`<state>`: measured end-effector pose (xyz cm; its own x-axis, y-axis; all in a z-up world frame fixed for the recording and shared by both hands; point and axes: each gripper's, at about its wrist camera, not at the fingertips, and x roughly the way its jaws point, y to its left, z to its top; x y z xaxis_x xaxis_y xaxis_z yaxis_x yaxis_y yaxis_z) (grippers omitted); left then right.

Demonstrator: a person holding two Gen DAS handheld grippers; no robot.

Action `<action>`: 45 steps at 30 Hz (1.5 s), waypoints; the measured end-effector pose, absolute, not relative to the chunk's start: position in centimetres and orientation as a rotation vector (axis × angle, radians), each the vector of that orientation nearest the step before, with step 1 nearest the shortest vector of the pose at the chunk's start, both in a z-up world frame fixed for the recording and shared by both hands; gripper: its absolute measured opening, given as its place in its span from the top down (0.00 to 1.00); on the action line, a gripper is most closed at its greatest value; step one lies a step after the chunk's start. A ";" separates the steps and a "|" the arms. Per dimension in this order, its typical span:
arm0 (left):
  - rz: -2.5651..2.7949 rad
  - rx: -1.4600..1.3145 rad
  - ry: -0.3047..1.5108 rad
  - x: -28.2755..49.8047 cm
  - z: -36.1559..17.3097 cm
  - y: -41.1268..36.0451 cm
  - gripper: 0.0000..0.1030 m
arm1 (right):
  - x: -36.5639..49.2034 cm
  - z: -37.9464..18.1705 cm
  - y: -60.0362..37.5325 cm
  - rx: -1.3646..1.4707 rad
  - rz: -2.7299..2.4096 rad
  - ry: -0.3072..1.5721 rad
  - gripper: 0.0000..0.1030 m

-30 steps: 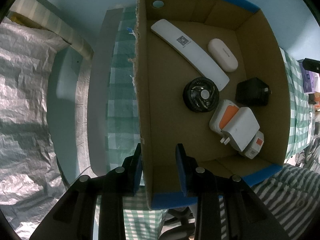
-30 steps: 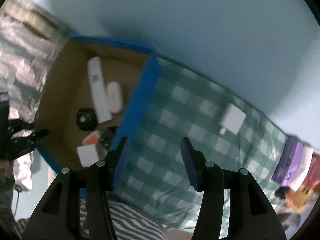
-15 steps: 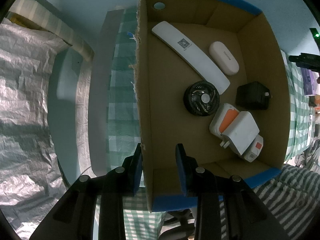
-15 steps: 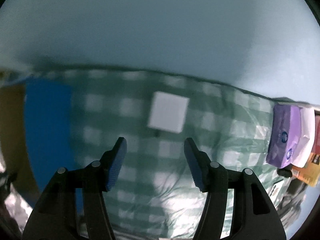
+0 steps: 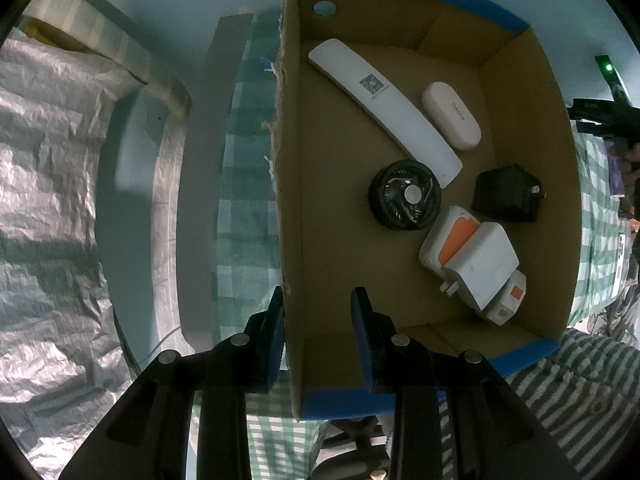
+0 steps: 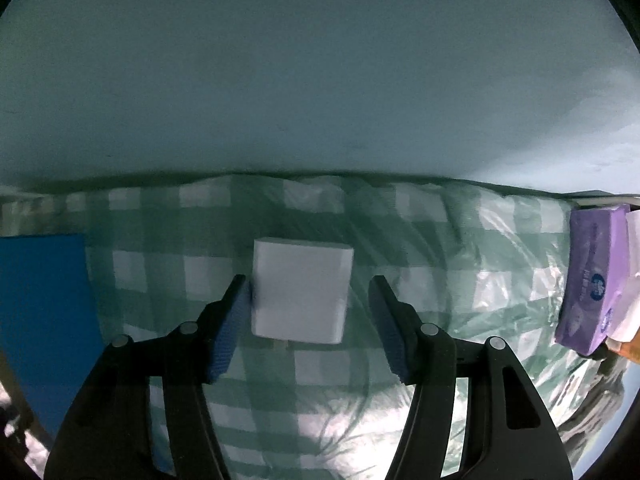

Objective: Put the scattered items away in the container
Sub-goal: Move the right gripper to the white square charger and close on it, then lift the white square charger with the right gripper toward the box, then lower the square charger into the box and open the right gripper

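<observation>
A cardboard box with blue edges holds a long white bar, a white oval case, a round black fan, a black charger, an orange-and-white pack and a white plug adapter. My left gripper straddles the box's left wall, jaws slightly apart, one finger outside, one inside. A white square charger lies on the green checked cloth. My right gripper is open around it, its left pad touching or nearly touching, the right pad apart.
The box's blue outer wall stands left of the right gripper. Purple tissue packs lie at the cloth's right edge. A pale wall rises behind the cloth. Crinkled silver sheet lies left of the box.
My right gripper has swung from the box to the white square charger and closed in until it sits between the open fingers. The left gripper has stayed on the box wall.
</observation>
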<state>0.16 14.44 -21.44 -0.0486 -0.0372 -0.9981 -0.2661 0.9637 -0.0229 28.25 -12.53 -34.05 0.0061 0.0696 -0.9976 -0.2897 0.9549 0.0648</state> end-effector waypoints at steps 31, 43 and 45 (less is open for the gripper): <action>0.171 -0.226 1.603 0.3 -21.6 14.6 0.69 | 17.8 -27.0 -3.6 -0.506 0.630 1.474 0.53; 0.165 -0.217 1.602 0.3 -21.5 14.6 0.69 | 13.8 -20.6 -1.8 -0.557 0.775 1.367 0.53; 0.165 -0.217 1.601 0.3 -21.5 14.5 0.69 | 13.1 -19.5 -0.7 -0.571 0.805 1.349 0.53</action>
<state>0.30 14.54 -21.51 -0.0342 -0.0373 -0.9987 -0.2399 0.9704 -0.0280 13.13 -0.75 -19.51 0.0276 0.1760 -0.9840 -0.7826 0.6162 0.0882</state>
